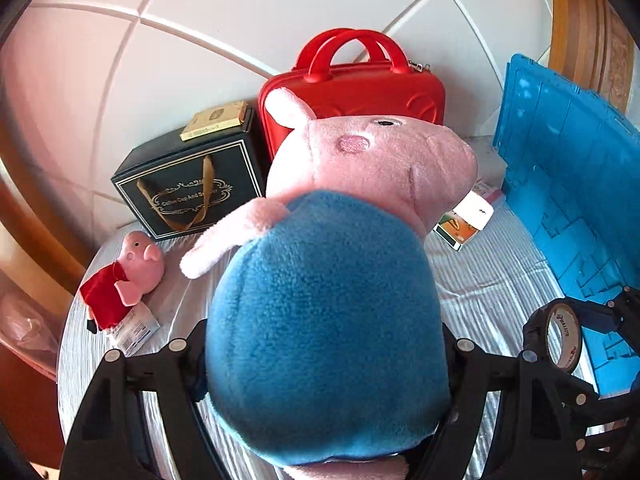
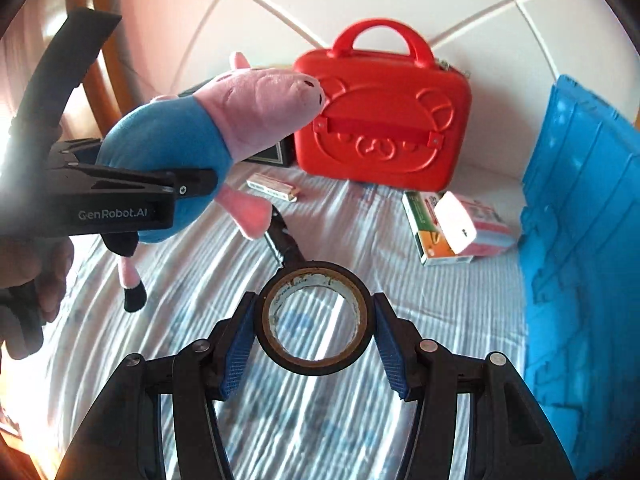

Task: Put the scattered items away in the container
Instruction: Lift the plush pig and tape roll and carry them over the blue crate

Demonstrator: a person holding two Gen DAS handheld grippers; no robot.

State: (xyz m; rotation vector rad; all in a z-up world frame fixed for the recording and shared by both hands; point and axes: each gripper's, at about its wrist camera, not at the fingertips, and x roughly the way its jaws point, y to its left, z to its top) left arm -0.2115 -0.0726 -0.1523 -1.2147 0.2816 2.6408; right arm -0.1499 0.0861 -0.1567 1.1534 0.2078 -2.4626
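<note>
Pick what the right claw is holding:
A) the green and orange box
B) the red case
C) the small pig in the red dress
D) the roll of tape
D: the right claw's blue pads press on both sides of the tape roll, lifted above the striped cloth.

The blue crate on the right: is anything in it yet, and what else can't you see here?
- Blue crate: both views show only its wall; inside hidden.
- Dark gift box: in the right view, the blue pig toy covers most of it.
- Small boxes: print too small.
</note>
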